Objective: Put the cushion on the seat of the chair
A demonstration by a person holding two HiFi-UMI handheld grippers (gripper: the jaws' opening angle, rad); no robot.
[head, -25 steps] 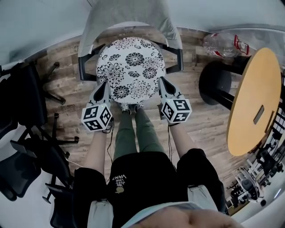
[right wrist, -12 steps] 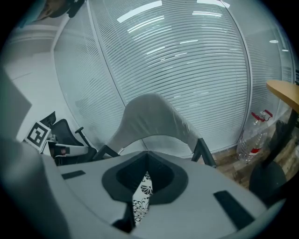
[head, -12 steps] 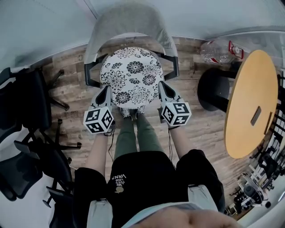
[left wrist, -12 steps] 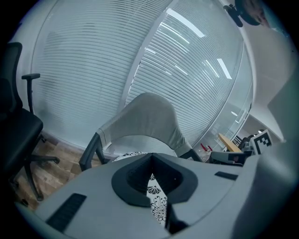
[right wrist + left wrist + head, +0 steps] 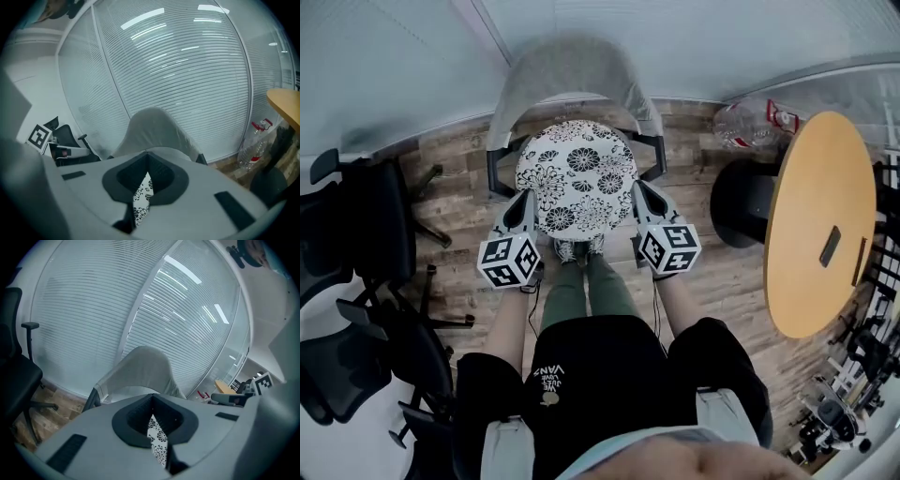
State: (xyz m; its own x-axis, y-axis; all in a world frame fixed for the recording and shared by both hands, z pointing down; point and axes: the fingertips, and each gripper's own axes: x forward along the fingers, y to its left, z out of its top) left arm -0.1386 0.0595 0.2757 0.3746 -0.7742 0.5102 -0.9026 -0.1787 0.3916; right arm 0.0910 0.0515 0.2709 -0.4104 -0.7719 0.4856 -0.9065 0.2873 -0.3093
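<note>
- The left gripper is clamping its closed jaws on the left edge of the round white cushion with a black flower print.
- The right gripper is pinching the cushion's right edge, jaws shut on the fabric.
- The cushion is hanging between both grippers over the seat of the grey-backed chair with black armrests.
- A round light-wood table is standing to the right.

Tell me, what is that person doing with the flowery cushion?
A person is holding a round white cushion with black flowers with two tools. The left gripper pinches its left edge and the right gripper pinches its right edge, with both sets of jaws closed on it. The cushion is held over the seat of the grey chair with black arms and has not been let go yet.
</note>
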